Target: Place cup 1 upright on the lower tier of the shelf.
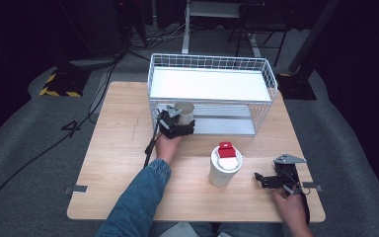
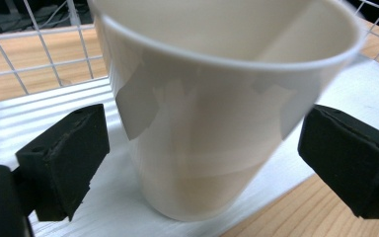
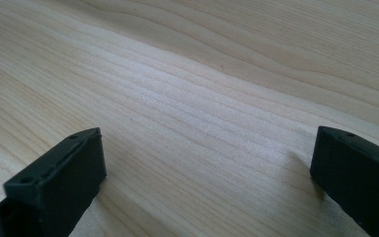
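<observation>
Cream paper cup (image 2: pixel 217 113), plain and lidless, stands between our left tongs (image 2: pixel 202 163) on the lower white shelf (image 2: pixel 39 123) of the white wire rack (image 1: pixel 271 81). Jaws spread wide, pads (image 2: pixel 71 153) just clear of the cup wall on both sides. We judge the step a grasp: close evenly at mid-height and gently, since thin paper will crumple. Right tongs (image 3: pixel 207 177) rest spread on the pale wooden table (image 3: pixel 217 74), holding nothing, with a red-capped white cup (image 1: pixel 224 165) to their left.

Two white cups are sitting here: one open cup (image 1: pixel 186 112) at eleven o'clock, one lidded cup (image 1: pixel 224 168) near centre. One wire rack (image 1: pixel 266 74) is standing at twelve.
</observation>
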`<action>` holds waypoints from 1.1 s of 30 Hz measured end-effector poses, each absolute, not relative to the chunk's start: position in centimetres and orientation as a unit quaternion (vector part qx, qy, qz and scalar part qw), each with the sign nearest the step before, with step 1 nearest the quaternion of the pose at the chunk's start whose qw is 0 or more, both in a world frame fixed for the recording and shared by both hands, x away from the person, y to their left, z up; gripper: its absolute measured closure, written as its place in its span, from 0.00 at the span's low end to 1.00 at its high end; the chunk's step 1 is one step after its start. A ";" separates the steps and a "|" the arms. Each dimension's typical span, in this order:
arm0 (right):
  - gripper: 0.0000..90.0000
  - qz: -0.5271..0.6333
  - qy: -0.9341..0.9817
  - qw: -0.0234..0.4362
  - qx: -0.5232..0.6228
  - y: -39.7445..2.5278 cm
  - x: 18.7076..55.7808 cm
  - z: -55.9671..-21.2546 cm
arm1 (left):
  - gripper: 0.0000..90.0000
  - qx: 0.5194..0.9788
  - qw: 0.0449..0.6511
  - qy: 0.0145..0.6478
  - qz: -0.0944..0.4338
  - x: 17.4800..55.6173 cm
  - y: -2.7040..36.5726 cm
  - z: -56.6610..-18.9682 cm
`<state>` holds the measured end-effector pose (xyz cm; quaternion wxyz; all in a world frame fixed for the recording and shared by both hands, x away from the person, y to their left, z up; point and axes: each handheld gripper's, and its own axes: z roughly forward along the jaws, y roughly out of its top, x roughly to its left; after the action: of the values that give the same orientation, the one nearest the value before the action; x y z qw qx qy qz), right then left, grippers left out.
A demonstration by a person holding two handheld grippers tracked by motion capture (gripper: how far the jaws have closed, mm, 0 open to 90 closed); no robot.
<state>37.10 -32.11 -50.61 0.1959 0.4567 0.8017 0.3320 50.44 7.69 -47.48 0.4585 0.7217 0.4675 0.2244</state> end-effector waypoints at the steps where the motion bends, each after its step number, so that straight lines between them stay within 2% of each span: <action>1: 0.01 0.332 0.802 0.196 0.457 -32.1 37.1 -50.6 | 0.04 0.720 0.460 0.468 0.226 50.2 7.8 -47.3; 18: 0.01 0.332 0.802 0.196 0.457 -32.1 37.1 -50.6 | 0.03 0.724 0.481 0.444 0.217 47.0 8.4 -44.8; 27: 0.01 0.332 0.802 0.195 0.457 -32.1 37.1 -50.6 | 0.03 0.735 0.489 0.427 0.197 44.3 9.1 -43.3; 33: 0.01 0.332 0.802 0.195 0.457 -32.1 37.1 -50.6 | 0.04 0.743 0.486 0.411 0.208 42.1 9.8 -42.2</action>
<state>37.13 -32.14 -50.60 0.1947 0.4568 0.8019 0.3321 42.15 9.84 -42.21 0.4858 0.7431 0.4109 0.2076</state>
